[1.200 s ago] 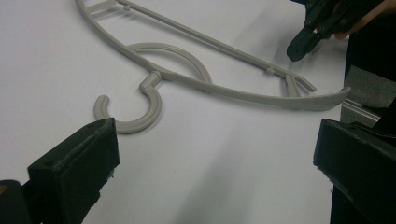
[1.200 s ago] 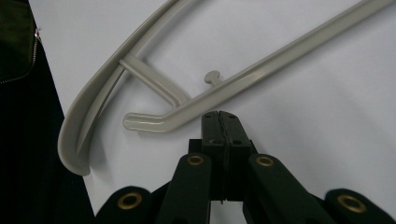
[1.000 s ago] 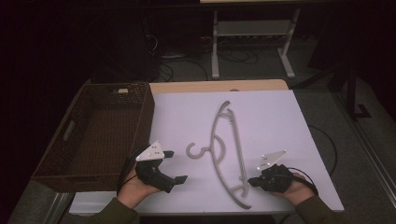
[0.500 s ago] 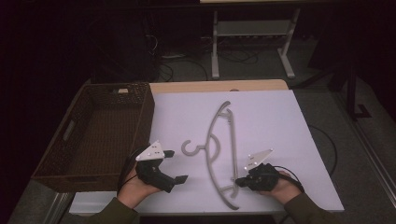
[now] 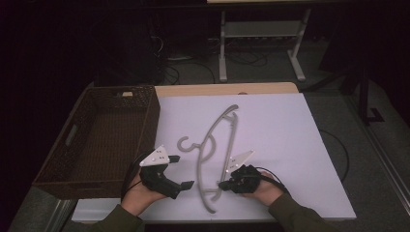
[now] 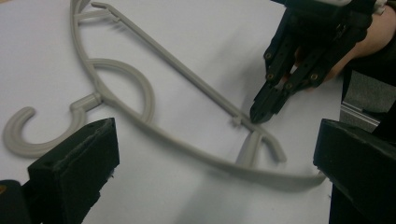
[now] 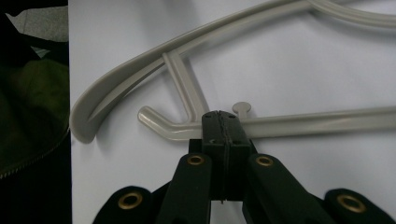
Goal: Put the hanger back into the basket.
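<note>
Now the right tool is clenched against the grey hanger's bar; the left tool gapes wide, empty.

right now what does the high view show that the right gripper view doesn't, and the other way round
High view alone: the brown wicker basket left of the white sheet, the left tool open beside the hanger's hook, both hands, and the metal stand beyond the table.

Right gripper view alone: the right tool with its jaws pressed together, tips against the hanger's straight lower bar beside a small peg; whether they pinch the bar is unclear.

Both: the grey plastic hanger lying flat on the white sheet.
</note>
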Action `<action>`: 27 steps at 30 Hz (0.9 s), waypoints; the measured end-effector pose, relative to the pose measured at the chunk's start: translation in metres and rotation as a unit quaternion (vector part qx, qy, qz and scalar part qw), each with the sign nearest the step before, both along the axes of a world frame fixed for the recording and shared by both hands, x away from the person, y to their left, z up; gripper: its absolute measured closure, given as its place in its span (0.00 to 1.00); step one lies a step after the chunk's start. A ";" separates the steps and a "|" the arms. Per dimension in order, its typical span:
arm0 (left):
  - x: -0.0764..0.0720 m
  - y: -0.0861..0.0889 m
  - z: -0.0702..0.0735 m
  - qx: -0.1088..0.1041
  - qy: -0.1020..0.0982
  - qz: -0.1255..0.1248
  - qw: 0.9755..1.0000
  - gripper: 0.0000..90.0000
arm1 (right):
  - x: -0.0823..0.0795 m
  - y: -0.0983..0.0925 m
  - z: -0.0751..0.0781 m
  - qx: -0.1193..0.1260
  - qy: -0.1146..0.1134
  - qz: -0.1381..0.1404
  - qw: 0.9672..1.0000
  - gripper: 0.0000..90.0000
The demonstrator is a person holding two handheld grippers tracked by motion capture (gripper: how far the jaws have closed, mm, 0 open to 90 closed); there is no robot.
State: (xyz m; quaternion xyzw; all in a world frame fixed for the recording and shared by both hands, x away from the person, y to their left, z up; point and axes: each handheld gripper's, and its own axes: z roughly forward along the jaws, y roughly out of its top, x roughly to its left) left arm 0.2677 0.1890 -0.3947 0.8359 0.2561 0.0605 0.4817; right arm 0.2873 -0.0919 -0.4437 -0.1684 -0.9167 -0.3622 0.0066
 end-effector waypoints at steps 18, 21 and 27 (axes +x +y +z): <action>0.001 0.001 0.001 -0.004 -0.002 0.001 1.000 0.00 | 0.080 -0.002 0.030 -0.015 -0.041 -0.113 0.993 0.99; 0.001 0.001 0.000 -0.003 0.000 -0.002 1.000 0.00 | 0.112 -0.004 0.035 -0.017 -0.045 -0.149 0.988 0.99; 0.001 -0.001 -0.002 -0.004 0.005 -0.004 1.000 0.00 | 0.166 -0.008 0.038 -0.035 -0.060 -0.198 0.978 0.99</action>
